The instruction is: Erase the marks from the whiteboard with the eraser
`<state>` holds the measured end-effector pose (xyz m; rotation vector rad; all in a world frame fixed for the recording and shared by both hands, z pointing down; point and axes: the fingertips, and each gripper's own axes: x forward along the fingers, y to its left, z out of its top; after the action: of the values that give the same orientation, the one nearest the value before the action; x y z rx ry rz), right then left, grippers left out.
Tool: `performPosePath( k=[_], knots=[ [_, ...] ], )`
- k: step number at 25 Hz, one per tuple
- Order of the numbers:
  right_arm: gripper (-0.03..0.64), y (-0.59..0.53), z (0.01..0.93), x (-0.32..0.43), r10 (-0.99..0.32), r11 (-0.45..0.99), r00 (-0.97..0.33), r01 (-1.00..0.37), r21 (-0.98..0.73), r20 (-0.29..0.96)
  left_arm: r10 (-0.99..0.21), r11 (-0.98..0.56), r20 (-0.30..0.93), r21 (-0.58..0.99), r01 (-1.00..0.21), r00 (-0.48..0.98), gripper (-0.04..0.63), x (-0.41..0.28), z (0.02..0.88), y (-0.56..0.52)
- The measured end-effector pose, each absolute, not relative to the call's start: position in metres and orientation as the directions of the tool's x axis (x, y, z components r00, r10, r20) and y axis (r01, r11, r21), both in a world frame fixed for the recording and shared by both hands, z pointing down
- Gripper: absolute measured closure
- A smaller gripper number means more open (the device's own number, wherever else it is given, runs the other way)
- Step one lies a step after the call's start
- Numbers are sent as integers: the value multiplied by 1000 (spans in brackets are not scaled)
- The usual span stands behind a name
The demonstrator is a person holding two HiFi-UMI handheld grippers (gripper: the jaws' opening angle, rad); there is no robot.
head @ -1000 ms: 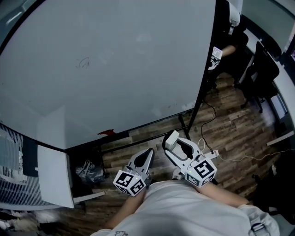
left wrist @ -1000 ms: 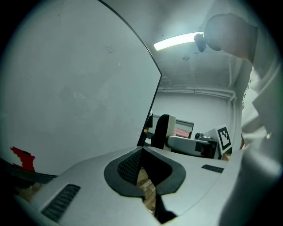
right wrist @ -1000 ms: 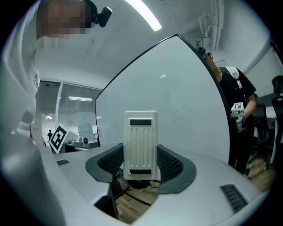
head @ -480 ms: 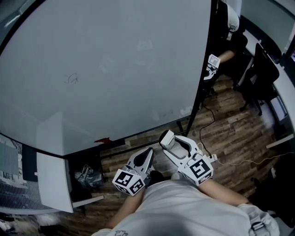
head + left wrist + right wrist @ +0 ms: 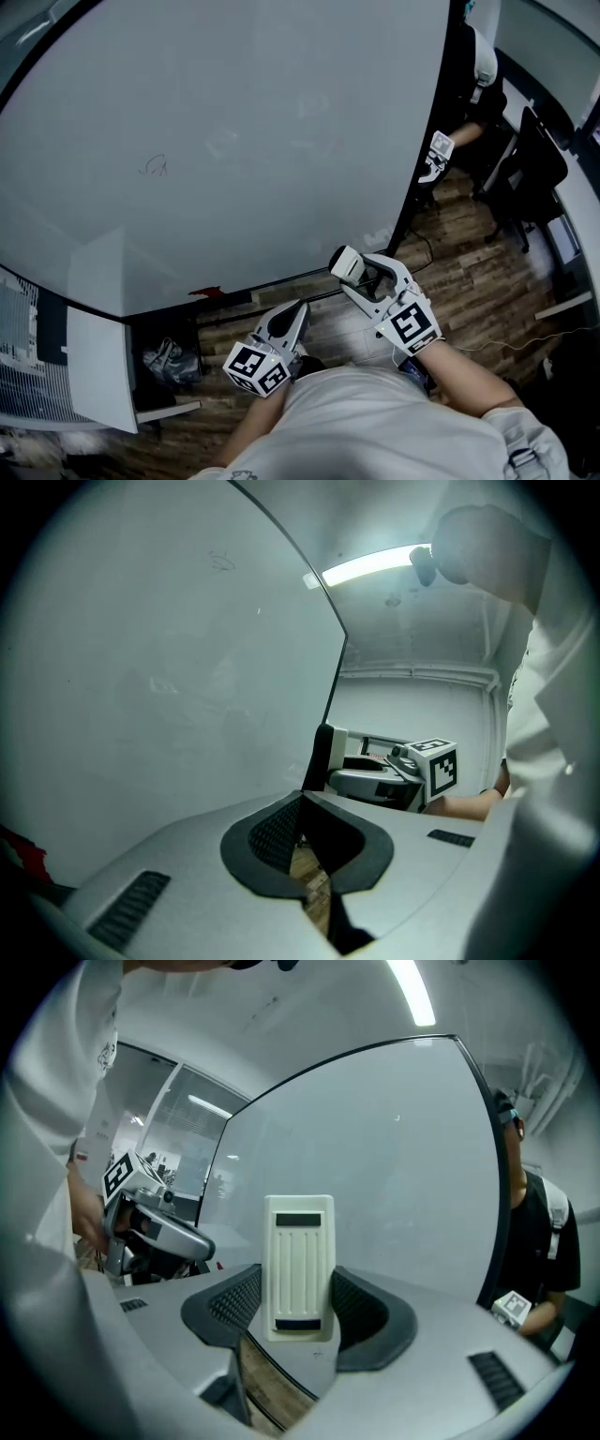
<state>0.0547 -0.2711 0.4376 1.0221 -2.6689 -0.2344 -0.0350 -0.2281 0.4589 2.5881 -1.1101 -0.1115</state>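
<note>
The big whiteboard [image 5: 244,122] fills the head view, with one small scribbled mark [image 5: 155,167] on its left half. My right gripper [image 5: 354,272] is below the board's lower right corner, shut on the cream eraser [image 5: 344,264]. In the right gripper view the eraser [image 5: 299,1267] stands upright between the jaws, facing the whiteboard [image 5: 394,1176]. My left gripper [image 5: 298,309] is lower, to the left of the right one, shut with nothing in it. In the left gripper view my left gripper [image 5: 302,832] points along the whiteboard [image 5: 159,667].
A red item [image 5: 206,292] lies at the board's bottom edge. A dark bag [image 5: 167,358] and a white panel [image 5: 94,375] are on the floor at left. Another person [image 5: 473,103] and a black chair [image 5: 534,155] are to the right of the board's stand [image 5: 417,178].
My right gripper has lifted a little toward the board with the eraser in it. The left gripper has stayed low and shut. The view has shifted slightly.
</note>
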Motion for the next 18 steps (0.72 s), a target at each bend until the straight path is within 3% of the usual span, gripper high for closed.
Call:
performPosePath(
  k=[5, 18],
  knots=[
    [374, -288, 413, 61, -682, 714, -705, -582, 388, 198, -724, -647, 47, 298, -702, 688, 589, -39, 448, -234],
    [374, -334, 304, 72, -748, 481, -659, -448, 754, 85, -723, -661, 11, 278, -697, 691, 589, -36, 430, -232]
  ],
)
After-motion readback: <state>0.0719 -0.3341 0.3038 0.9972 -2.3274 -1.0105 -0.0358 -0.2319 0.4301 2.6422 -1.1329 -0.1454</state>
